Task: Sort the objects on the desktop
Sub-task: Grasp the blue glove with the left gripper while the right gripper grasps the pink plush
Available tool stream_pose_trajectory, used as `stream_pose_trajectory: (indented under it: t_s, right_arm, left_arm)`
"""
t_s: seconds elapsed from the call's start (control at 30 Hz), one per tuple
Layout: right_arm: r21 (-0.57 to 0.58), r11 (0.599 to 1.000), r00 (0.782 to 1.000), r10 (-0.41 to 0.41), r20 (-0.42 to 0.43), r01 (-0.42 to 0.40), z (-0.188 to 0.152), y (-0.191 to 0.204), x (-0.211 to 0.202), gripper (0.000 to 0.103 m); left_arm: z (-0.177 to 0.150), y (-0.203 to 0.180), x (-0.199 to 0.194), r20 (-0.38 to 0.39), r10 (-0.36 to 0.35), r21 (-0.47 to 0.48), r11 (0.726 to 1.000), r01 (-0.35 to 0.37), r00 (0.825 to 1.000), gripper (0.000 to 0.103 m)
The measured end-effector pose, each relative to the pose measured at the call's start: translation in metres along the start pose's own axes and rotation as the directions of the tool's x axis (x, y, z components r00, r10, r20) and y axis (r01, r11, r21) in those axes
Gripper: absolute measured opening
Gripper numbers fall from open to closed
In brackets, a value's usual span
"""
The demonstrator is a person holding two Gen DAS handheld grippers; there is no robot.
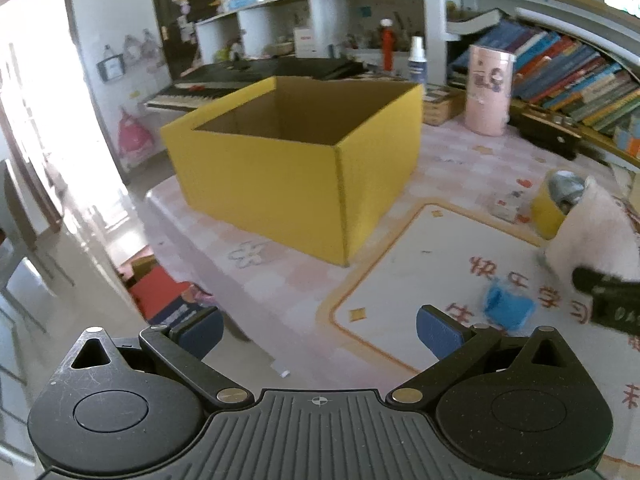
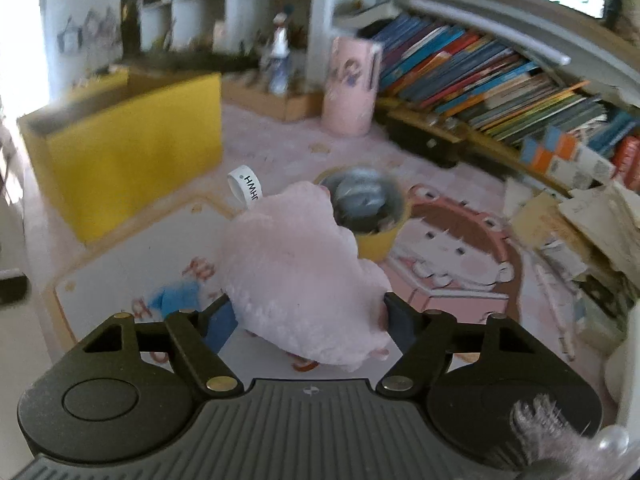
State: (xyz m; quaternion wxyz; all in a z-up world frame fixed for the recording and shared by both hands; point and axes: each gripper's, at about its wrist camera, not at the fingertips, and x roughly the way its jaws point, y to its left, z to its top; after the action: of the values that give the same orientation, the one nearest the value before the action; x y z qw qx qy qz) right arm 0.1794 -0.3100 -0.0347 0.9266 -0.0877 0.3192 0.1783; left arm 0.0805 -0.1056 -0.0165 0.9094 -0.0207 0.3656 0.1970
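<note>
The pink plush toy [image 2: 304, 272] is clamped between the pads of the right gripper [image 2: 306, 320], low over the white panel of the desk mat [image 2: 120, 256]. A yellow cup [image 2: 372, 216] stuffed with grey material is seen just behind it, and a blue scrap [image 2: 176, 300] to its left. The open yellow box [image 1: 296, 164] stands well apart, near the desk's edge. The left gripper [image 1: 320, 330] is held with fingers wide apart, nothing between them. Bookshelves [image 2: 500, 76] line the far side.
</note>
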Motion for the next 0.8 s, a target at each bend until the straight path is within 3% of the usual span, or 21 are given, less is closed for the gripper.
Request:
stream_pose_trajectory:
  t_s: [0.33,0.8]
  right_arm:
    - [0.182,0.977,0.993,-0.118,0.029,0.111,-0.006,-0.049,-0.038,0.075]
    - [0.249,0.95,0.982,-0.186,-0.032,0.188,-0.03,-0.078,-0.053,0.076]
  left_arm:
    - [0.008,-0.043,0.013,-0.017,-0.145,0.067,0.987,0.146,0.989,0.103]
    - [0.006,-0.099,0.026,-0.098,-0.248,0.214,0.941,0.263,0.964,0.103]
